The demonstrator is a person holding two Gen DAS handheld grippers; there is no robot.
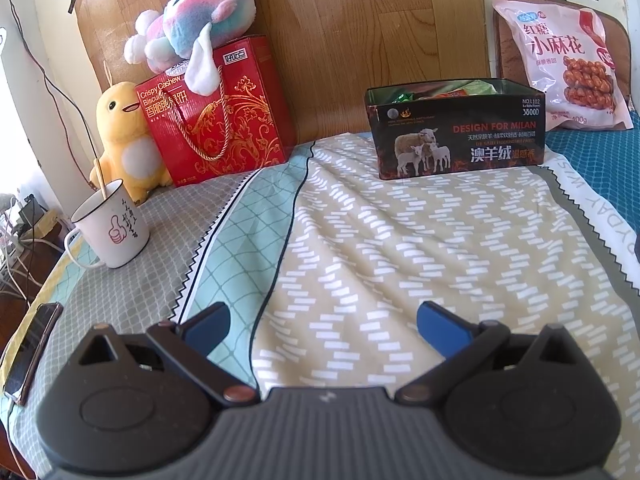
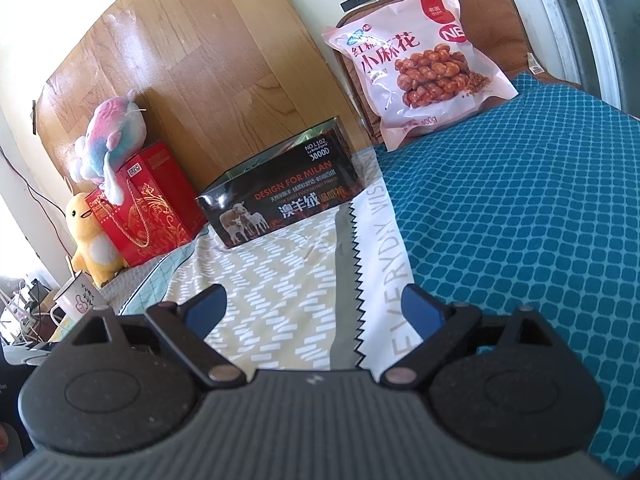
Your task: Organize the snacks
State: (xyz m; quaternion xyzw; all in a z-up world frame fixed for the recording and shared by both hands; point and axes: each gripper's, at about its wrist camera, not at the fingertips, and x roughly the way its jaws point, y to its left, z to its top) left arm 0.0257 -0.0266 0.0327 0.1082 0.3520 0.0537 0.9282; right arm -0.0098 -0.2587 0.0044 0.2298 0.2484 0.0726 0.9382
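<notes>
Right at the back of the bed sits the open black box [image 1: 458, 136] printed with sheep and "DESIGN FOR MILAN", its top uncovered; from the left wrist view green and orange snack packets [image 1: 440, 94] show above its rim, all lying inside it. It rests on the beige patterned sheet [image 1: 400, 248], close to the wooden headboard [image 1: 340, 32]. To its right, apart from the box, a large pink bag of twisted dough snacks [image 2: 420, 60] leans upright against a brown cushion [image 2: 508, 32], its lower edge on the teal blanket [image 2: 520, 200]. To the left of the box stands a red gift bag [image 1: 220, 116] marked "Crispy Cashew Biscuit", with a pastel plush toy [image 1: 192, 24] sitting on top of it and a yellow plush duck [image 1: 124, 140] just beside it. Nearer, on the grey part of the bedding, a white mug [image 1: 114, 228] with a thumbs-up drawing holds a stick, and a phone [image 1: 32, 352] lies at the bed's left edge. The left gripper [image 1: 322, 320] hangs above the sheet with its blue-padded jaws spread wide, nothing between them. The right gripper [image 2: 316, 306] likewise hovers over the seam between sheet and blanket, jaws wide apart and holding nothing.
</notes>
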